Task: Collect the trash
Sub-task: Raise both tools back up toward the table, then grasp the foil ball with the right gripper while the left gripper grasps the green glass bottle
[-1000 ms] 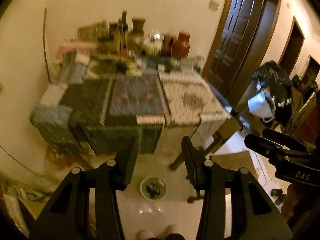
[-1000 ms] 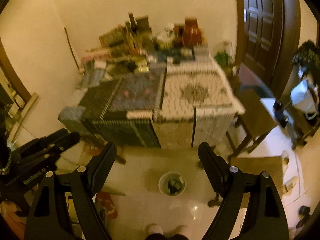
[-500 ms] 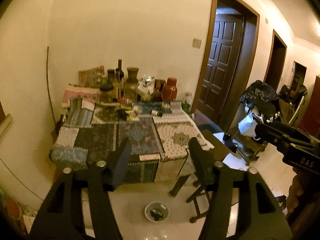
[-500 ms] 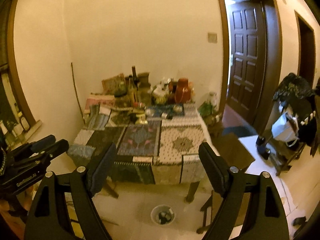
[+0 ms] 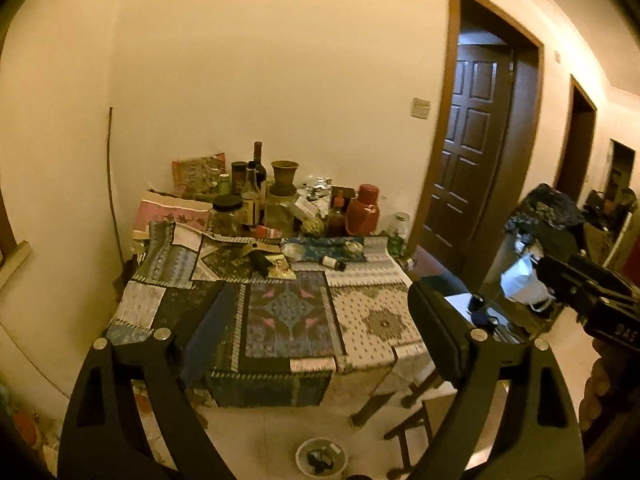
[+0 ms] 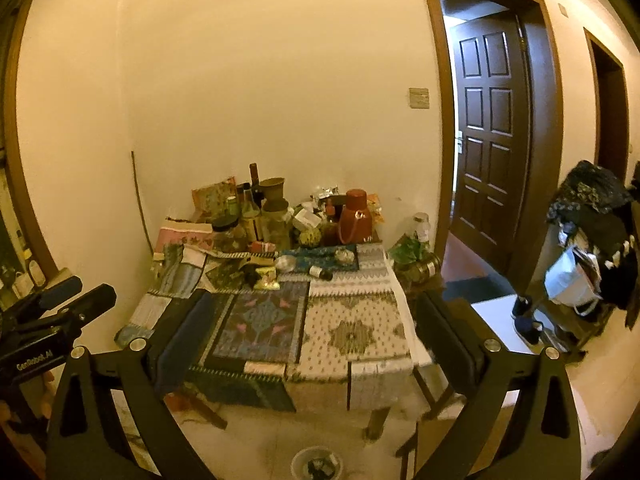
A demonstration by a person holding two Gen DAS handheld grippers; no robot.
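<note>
At the bottom of the frame, my left claw (image 5: 316, 340) and right claw (image 6: 308, 344) are both opening, nothing between the jaws. Just beyond, low centre, a small bin (image 5: 321, 457) sits on the floor by the table (image 5: 372, 320), handy for trash. Farther, mid-frame, small litter (image 5: 276, 266) lies before crowded bottles (image 5: 256, 192).

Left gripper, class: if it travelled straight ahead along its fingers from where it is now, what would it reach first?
Probably the patchwork tablecloth on the table. The left gripper points slightly downward at the bare middle panel, its jaws opening with nothing between them. Depth is hard to judge through the fisheye view.
</note>
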